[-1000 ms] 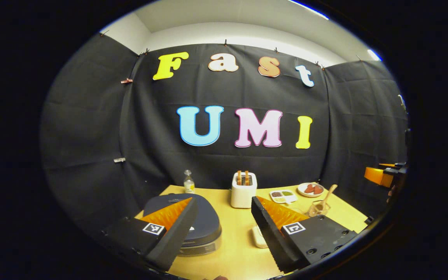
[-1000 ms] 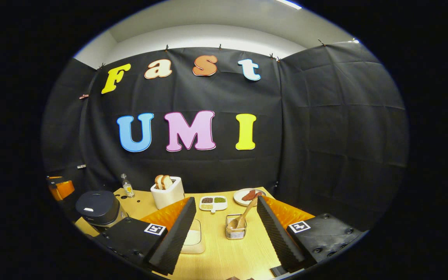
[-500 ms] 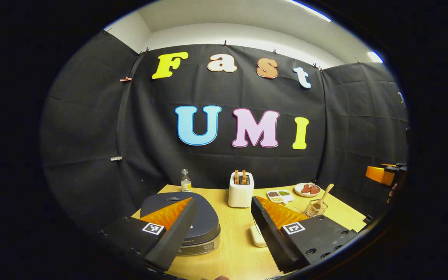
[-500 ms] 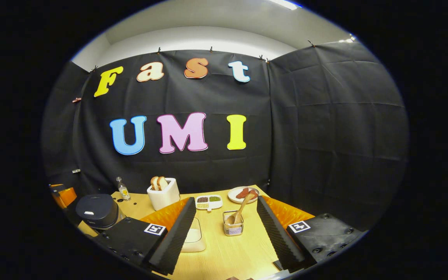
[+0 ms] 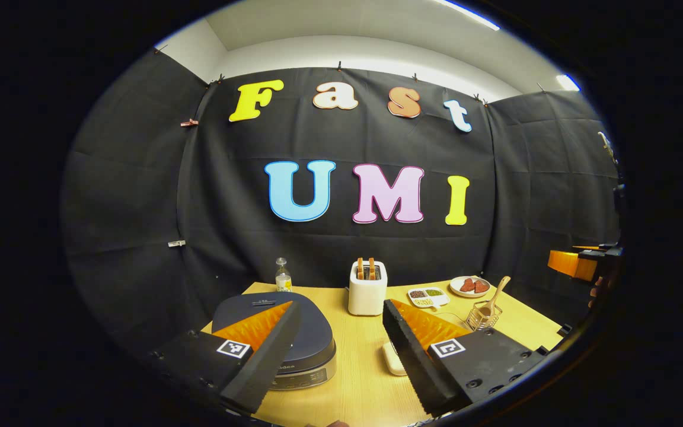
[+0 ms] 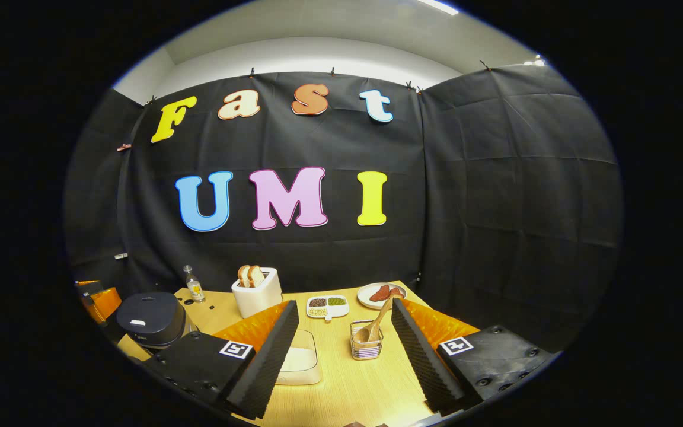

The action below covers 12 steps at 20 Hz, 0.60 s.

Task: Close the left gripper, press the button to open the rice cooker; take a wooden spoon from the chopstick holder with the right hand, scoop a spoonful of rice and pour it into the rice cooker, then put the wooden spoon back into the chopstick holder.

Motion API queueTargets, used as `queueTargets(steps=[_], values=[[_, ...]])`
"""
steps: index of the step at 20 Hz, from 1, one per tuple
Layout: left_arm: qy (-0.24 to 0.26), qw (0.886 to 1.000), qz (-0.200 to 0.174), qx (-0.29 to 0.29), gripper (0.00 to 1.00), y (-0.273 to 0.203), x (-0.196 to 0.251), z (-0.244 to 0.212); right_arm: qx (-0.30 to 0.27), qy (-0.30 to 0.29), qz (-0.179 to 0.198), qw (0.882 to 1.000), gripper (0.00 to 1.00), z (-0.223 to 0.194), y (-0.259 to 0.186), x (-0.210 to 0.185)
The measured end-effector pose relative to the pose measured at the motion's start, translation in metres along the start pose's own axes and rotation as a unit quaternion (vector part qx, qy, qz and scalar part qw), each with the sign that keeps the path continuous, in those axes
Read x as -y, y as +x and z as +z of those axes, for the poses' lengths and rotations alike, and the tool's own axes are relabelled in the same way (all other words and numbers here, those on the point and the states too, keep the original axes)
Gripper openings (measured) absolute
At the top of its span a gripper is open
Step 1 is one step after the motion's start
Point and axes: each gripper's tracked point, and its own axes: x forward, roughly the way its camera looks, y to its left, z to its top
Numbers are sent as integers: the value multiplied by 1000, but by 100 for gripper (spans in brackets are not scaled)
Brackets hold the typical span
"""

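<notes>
A dark rice cooker (image 5: 309, 338) with its lid down sits on the yellow table (image 5: 359, 379), just beyond my left gripper (image 5: 341, 323), which is open and holds nothing. In the right gripper view the rice cooker (image 6: 150, 317) is at the far left. A wooden spoon (image 6: 377, 323) stands in a wire chopstick holder (image 6: 367, 348) ahead of my right gripper (image 6: 344, 323), which is open and holds nothing. A clear box of rice (image 6: 300, 363) lies beside the right gripper's left finger. The spoon (image 5: 492, 296) and holder (image 5: 482, 319) appear at the right in the left gripper view.
A white toaster (image 6: 257, 293) with bread stands at the back, a small bottle (image 6: 194, 284) left of it. A divided dish of grains (image 6: 327, 306) and a plate of red food (image 6: 382, 295) lie behind the holder. The other gripper (image 5: 578, 264) shows at the right edge.
Both views shifted slightly; the left gripper drew back a little from the rice cooker. The right gripper's view swung a little left then back. Both grippers stay open.
</notes>
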Motion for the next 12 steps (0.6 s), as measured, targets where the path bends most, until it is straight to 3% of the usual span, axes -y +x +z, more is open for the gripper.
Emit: queueTargets(steps=[12], values=[[-2, 1000, 18, -14, 95, 3, 31, -3, -20, 5, 31, 999, 99, -11, 17, 17]])
